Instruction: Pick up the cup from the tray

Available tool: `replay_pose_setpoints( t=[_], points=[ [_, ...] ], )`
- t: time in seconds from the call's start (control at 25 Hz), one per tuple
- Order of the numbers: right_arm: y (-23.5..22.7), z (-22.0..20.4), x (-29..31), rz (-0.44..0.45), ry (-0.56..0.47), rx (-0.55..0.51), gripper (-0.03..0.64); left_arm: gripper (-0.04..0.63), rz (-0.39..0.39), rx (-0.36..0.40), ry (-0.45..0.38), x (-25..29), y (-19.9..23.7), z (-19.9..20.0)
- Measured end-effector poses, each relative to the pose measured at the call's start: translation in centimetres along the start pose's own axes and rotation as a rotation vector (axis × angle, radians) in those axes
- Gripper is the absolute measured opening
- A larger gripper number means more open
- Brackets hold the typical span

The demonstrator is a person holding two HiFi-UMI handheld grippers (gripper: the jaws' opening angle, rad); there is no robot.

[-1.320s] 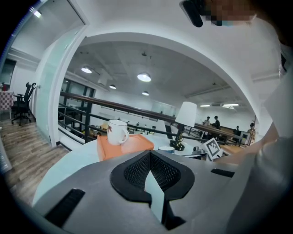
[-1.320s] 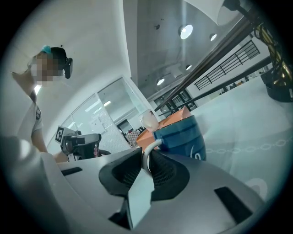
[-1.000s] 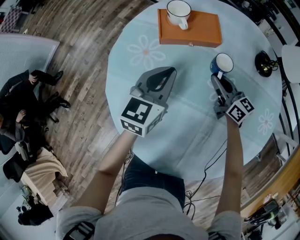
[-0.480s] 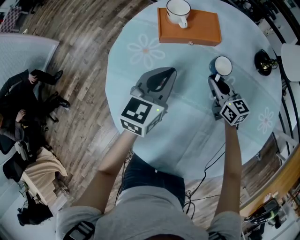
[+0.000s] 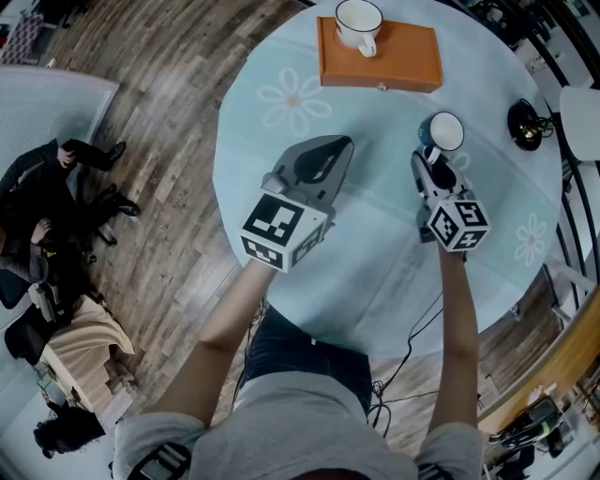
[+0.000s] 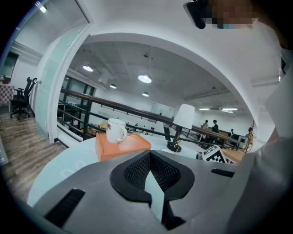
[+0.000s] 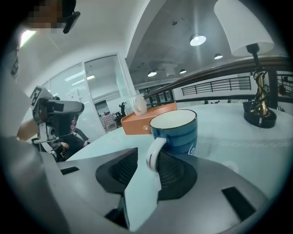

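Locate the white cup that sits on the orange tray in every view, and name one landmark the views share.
Head view: white cup at the top centre, on the left end of the orange tray.
Left gripper view: white cup left of centre, standing on the orange tray.
Right gripper view: white cup small and pale, just left of centre, on the orange tray.
Shared landmark: the orange tray under it.

Right gripper (image 7: 147, 177) at 6 o'clock, jaws opening; the white handle of a blue cup (image 7: 179, 132) stands between them, clear of the left jaw. The cup sits upright on the pale bench (image 7: 229, 146). From the cup: orange tray (image 7: 149, 119) bearing a white cup (image 7: 139, 105) at 10 o'clock; lamp (image 7: 259, 112) at 2 o'clock.
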State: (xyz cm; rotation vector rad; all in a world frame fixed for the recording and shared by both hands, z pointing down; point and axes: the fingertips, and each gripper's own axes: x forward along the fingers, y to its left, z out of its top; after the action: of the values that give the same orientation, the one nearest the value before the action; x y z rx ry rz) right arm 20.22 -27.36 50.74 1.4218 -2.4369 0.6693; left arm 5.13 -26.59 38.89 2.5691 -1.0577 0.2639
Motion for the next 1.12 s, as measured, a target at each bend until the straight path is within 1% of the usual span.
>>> replay_pose_setpoints(
  t=[0.12,0.24,0.32,0.36,0.4,0.44,0.48,0.52,0.56,0.64,0.8,0.92,1.12],
  points=[
    [-0.2,-0.1,0.0,-0.064,0.006,0.014,0.097,0.006,-0.004,0.003,-0.006,-0.1,0.0,0.2],
    [-0.3,0.0,-0.1,-0.101,-0.009,0.039,0.097,0.006,-0.001,-0.013,-0.019,-0.5,0.2,0.5],
    [-0.3,0.0,-0.1,-0.099,-0.028,0.059,0.097,0.006,0.004,-0.025,-0.024,-0.7,0.5,0.5],
    [-0.3,0.0,-0.2,-0.083,-0.032,0.060,0.097,0.006,0.005,-0.027,-0.025,-0.7,0.6,0.5],
    [-0.3,-0.3,-0.3,-0.065,-0.018,0.022,0.097,0.006,0.006,-0.026,-0.023,-0.8,0.7,0.5],
    [-0.3,-0.8,-0.4,-0.053,0.023,-0.069,0.097,0.007,0.006,-0.024,-0.021,-0.9,0.7,0.4],
    [-0.3,-1.4,-0.5,-0.048,0.080,-0.192,0.097,0.006,0.007,-0.020,-0.019,-1.0,0.8,0.4],
    [-0.2,-1.9,-0.8,-0.043,0.128,-0.294,0.098,0.006,0.008,-0.018,-0.018,-1.1,0.9,0.4],
    [-0.2,-2.2,-1.1,-0.037,0.155,-0.338,0.098,0.007,0.010,-0.016,-0.019,-1.2,0.9,0.3],
    [-0.7,-2.4,-1.8,-0.039,0.160,-0.302,0.098,0.006,0.015,-0.018,-0.022,-1.4,1.1,0.3],
    [-1.1,-2.2,-3.3,-0.069,0.107,-0.213,0.098,0.006,0.017,-0.033,-0.036,-1.1,1.3,0.5],
    [0.5,-0.8,-4.4,-0.066,0.032,-0.157,0.098,0.006,0.004,-0.032,-0.053,-0.6,1.3,1.4],
    [4.4,2.7,-6.2,-0.053,-0.118,-0.087,0.098,0.006,-0.018,-0.036,-0.089,0.7,1.7,3.6]
  ],
)
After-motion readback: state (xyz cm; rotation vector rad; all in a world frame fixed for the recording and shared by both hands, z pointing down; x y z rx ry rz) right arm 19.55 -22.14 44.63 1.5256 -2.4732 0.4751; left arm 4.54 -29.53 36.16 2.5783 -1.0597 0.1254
